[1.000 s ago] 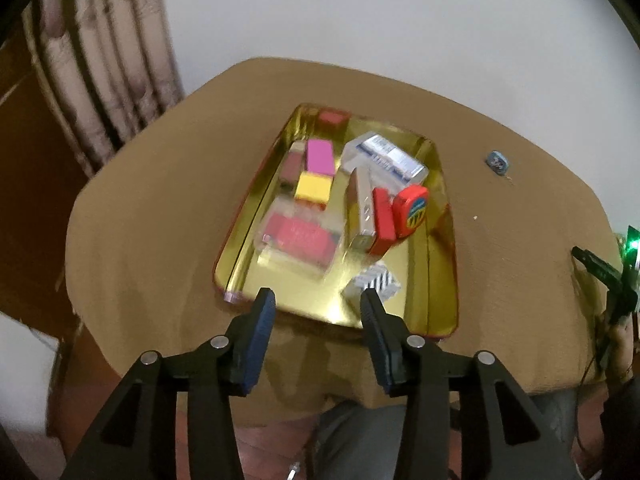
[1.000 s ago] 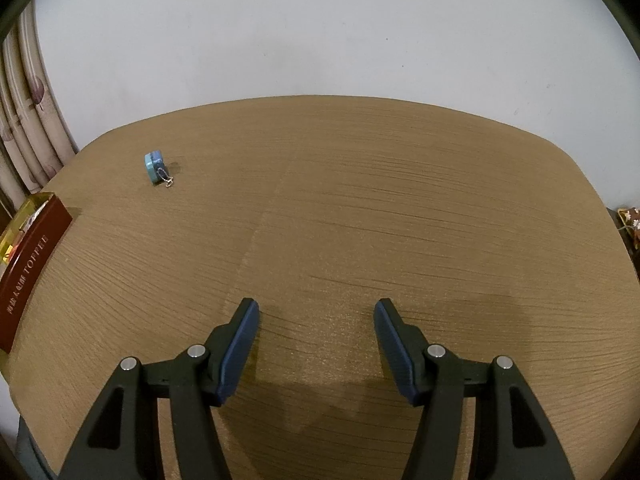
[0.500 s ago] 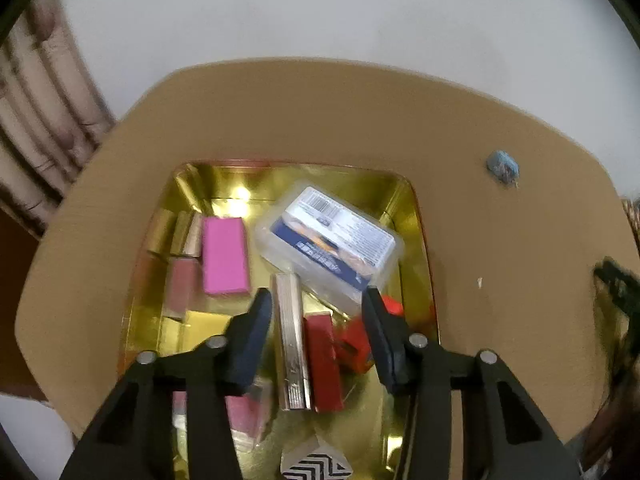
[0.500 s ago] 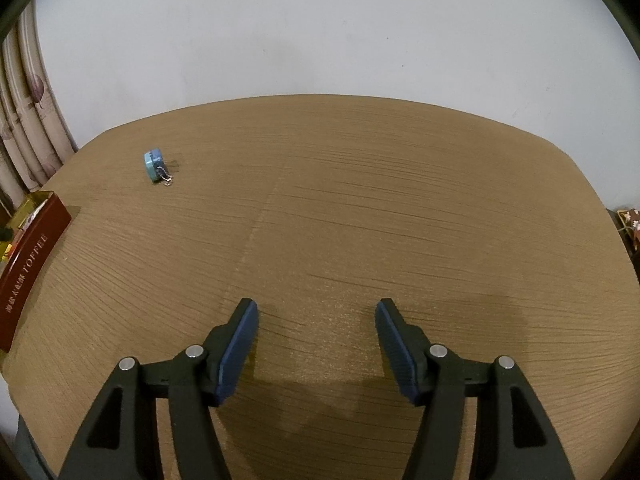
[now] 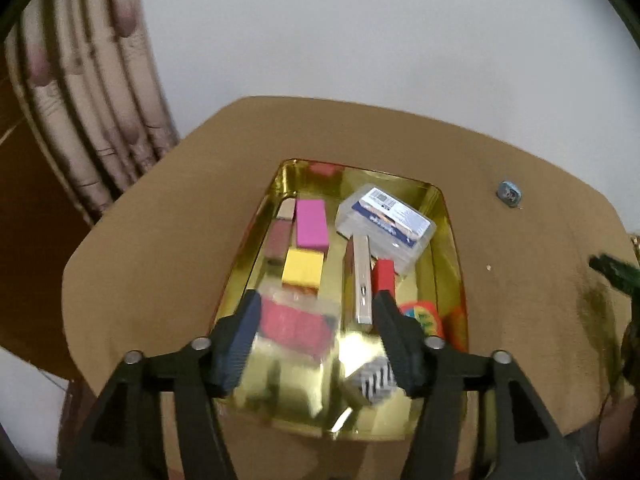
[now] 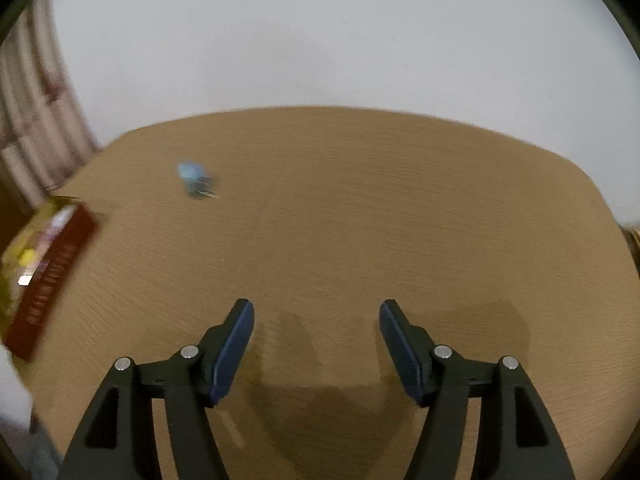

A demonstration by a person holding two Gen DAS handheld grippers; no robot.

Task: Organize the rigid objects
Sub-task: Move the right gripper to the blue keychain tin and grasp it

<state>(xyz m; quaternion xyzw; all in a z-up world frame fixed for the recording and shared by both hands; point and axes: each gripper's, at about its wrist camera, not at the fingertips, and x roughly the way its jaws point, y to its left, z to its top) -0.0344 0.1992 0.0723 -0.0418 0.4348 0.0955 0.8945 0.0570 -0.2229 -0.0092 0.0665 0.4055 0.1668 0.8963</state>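
A gold tray (image 5: 450, 248) on the brown table holds a magenta block (image 5: 311, 224), a yellow block (image 5: 302, 271), a clear box with a blue label (image 5: 386, 229), a silver bar (image 5: 362, 280), a red bar (image 5: 383, 278), a clear case with red contents (image 5: 296, 322), a round red object (image 5: 422, 316) and a striped cube (image 5: 374, 380). My left gripper (image 5: 316, 312) is open and empty above the tray's near half. My right gripper (image 6: 316, 316) is open and empty over bare table. A small blue charm (image 6: 192, 176) lies far left of it, also in the left wrist view (image 5: 509, 193).
The tray's red side (image 6: 52, 284) shows at the left edge of the right wrist view. A curtain (image 5: 92, 120) hangs behind the table's left corner. The white wall stands behind the table. The other gripper's dark tip (image 5: 614, 272) shows at the right edge.
My left gripper moved forward over the tray, then pulled back and up, so the whole tray shows again. My right gripper swung slightly left, bringing the tray and charm further into its view.
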